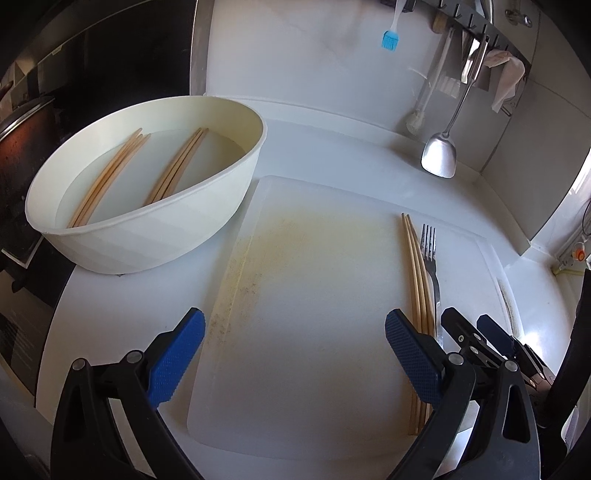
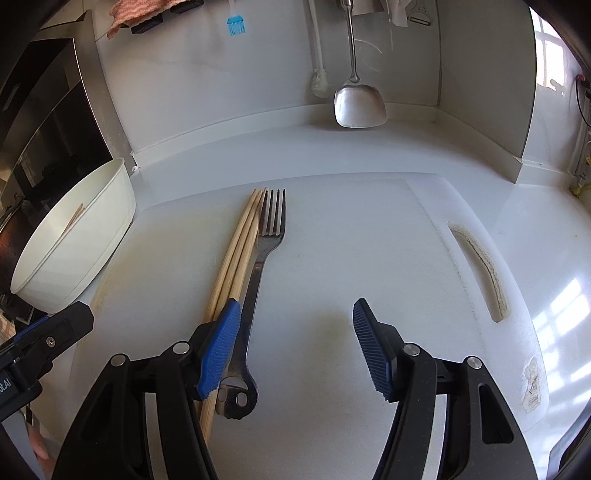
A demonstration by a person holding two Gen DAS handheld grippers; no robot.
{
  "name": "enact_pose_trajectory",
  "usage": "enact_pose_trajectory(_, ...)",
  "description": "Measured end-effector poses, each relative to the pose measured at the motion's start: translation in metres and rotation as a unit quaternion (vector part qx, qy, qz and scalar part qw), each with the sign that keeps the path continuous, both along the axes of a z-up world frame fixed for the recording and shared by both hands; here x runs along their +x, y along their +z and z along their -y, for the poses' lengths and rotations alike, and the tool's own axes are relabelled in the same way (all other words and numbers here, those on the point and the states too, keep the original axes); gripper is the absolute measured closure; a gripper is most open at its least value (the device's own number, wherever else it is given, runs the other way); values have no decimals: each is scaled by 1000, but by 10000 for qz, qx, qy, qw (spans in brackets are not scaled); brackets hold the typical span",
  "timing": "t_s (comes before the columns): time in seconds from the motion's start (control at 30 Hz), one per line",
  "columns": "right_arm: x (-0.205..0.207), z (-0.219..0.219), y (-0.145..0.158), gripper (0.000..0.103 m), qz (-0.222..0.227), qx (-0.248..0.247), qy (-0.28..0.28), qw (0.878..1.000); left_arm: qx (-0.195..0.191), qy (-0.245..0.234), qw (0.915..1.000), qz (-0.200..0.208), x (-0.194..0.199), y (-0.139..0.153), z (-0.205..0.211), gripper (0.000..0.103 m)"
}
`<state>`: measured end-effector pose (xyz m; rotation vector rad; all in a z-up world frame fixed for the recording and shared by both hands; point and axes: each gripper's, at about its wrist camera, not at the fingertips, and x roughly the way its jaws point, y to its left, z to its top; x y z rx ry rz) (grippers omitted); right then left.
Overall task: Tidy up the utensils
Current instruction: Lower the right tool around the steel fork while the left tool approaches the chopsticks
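Your right gripper hangs low over the near part of the board, jaws standing well apart with nothing between them. The fork lies just off its left pad, outside the gap, handle end toward you and tines toward the board's far edge. Its long axis runs near-to-far, roughly along the way the fingers point, so by my reading the coming move turns on shifting left until the handle sits between the pads. The chopsticks lie touching the fork's left side, parallel to it, and the left pad sits over their near ends; you risk catching them along with the fork. Your left gripper is also wide open and holds nothing. From its view the chopsticks and the fork pass behind its right pad, toward the board's right edge, so it straddles only bare board. Both grippers are near the bundle; the right one looks better placed for the fork. Count: one fork; three chopsticks on the board as far as I can tell, since they overlap. More lie in the bowl at the counter's far left, in two bunches of perhaps three each. One spatula and one blue brush hang at the back wall.
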<state>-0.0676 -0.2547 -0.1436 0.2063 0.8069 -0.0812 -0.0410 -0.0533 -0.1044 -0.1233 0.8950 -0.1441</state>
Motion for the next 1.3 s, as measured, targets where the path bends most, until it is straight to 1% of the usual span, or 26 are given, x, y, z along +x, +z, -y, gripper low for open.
enact_pose_trajectory(0.57, 8, -12, -2, 42, -41, -450, 57, 9990, -12, 23, 10000, -35, 1, -3, -2, 7)
enact_pose_trajectory(0.7, 13, -16, -4, 42, -89, -649, 91, 9978, -29, 30, 10000, -53, 0, -3, -2, 7)
enact_pose_trajectory(0.93, 25, -17, -3, 42, -84, -755, 74, 9971, -22, 11, 10000, -75, 1, -6, 4, 7)
enact_pose_trajectory(1.07, 26, -18, -3, 43, -10, -828, 117, 9965, -41, 9, 10000, -79, 3, -7, 7, 7)
enact_pose_trajectory(1.13, 25, -18, -3, 55, 43, -796, 185, 9966, -41, 6, 10000, -80, 3, -7, 8, 7)
enact_pose_trajectory(1.17, 25, -18, -2, 57, 54, -776, 237, 9967, -42, -2, 10000, -78, 4, -7, 9, 7)
enact_pose_trajectory(1.2, 24, -20, -2, 61, 67, -798, 278, 9964, -40, -12, 10000, -72, 5, -7, 10, 7)
enact_pose_trajectory(1.3, 23, -25, -1, 78, 106, -859, 419, 9954, -28, -79, 10000, -53, 8, -7, 16, 7)
